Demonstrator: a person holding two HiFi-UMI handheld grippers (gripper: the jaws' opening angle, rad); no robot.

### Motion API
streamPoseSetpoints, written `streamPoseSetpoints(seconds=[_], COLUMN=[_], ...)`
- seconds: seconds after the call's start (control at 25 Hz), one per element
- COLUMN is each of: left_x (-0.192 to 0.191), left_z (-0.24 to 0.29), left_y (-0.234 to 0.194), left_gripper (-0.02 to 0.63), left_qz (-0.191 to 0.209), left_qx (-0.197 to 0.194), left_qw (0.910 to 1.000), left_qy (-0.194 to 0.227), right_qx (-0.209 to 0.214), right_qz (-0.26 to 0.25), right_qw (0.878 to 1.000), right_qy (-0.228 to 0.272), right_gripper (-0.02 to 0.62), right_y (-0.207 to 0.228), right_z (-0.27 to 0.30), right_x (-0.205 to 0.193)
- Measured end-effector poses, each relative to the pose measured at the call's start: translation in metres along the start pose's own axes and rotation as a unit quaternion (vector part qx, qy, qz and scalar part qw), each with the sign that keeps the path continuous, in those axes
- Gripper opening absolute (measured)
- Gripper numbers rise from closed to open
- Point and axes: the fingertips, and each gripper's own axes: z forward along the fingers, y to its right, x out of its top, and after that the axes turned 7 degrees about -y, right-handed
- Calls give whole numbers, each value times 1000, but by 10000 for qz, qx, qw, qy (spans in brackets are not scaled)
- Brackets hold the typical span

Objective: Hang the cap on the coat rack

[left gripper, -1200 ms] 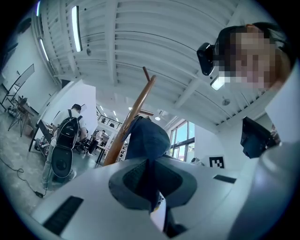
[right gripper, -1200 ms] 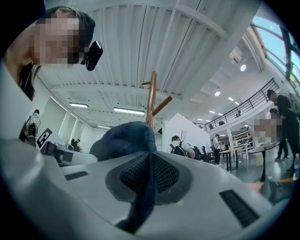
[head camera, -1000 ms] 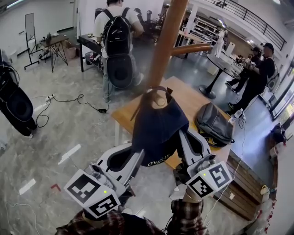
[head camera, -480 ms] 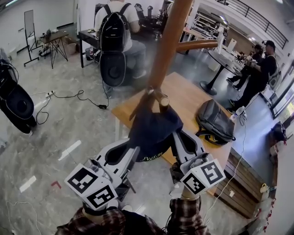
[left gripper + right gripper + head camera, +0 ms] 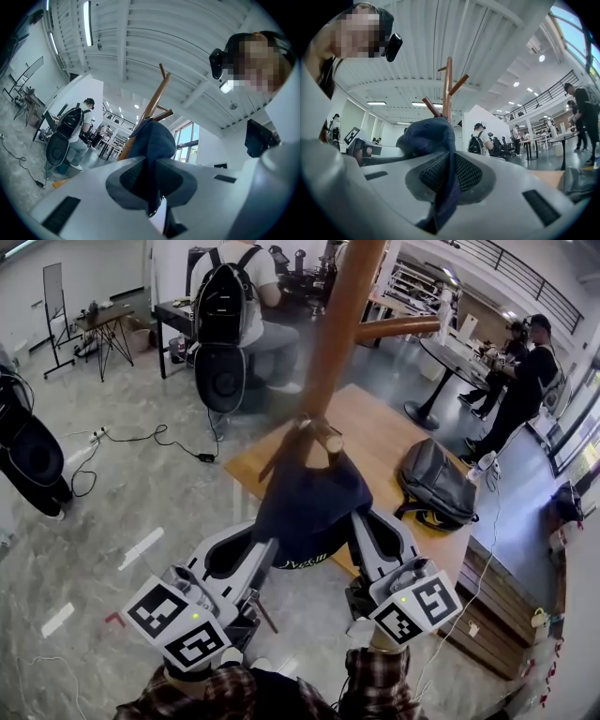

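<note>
I held the cap (image 5: 314,507) from both sides, my left gripper (image 5: 270,545) clenched on the cloth at one edge and my right gripper (image 5: 362,523) clenched on the other. That kept the crown spread and the back opening facing the coat rack (image 5: 342,324), so it could take a peg. Both gripper views showed dark fabric pinched between the jaws. My left jaws had just eased a touch, with the cloth still between them, which I judged to be the start of letting go. The cap sat high against the pole, above the wooden table (image 5: 394,442) and well apart from the backpack (image 5: 436,488) lying on it. The blunt end of a lower peg (image 5: 326,441) poked out just above the crown. A second before, the strap loop had hung open in front of the pole with no peg end showing through it. Half a second before this moment the peg end was already showing there. The cap had also risen a little toward the pole, while my grippers had hardly shifted. The hang looked nearly done, with only the release left.
</note>
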Motion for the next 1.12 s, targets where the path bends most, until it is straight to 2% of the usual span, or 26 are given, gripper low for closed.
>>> streamPoseSetpoints(seconds=[0.12,0.52,0.68,0.84,1.12], left_x=[2,10,16,10,-28], left_z=[-4,-28,-41,-51,-65], left_y=[4,8,15,20,20], left_gripper=[21,130,133,133,130], left_qz=[28,353,515,641,462], left_qx=[-104,-86,-97,-91,-176], left_qw=[9999,9993,9986,9968,9948], left_qy=[8,-87,-122,-472,-886], right_qx=[-34,-313,-393,-294,0], right_qz=[36,45,114,64,374], right_qw=[10000,9993,9988,9989,9993], right_qy=[75,203,280,363,49], right_gripper=[31,64,64,64,63], right_y=[-2,-10,-20,-39,-85], right_z=[-4,-27,-36,-45,-37], right_x=[2,9,10,13,-32])
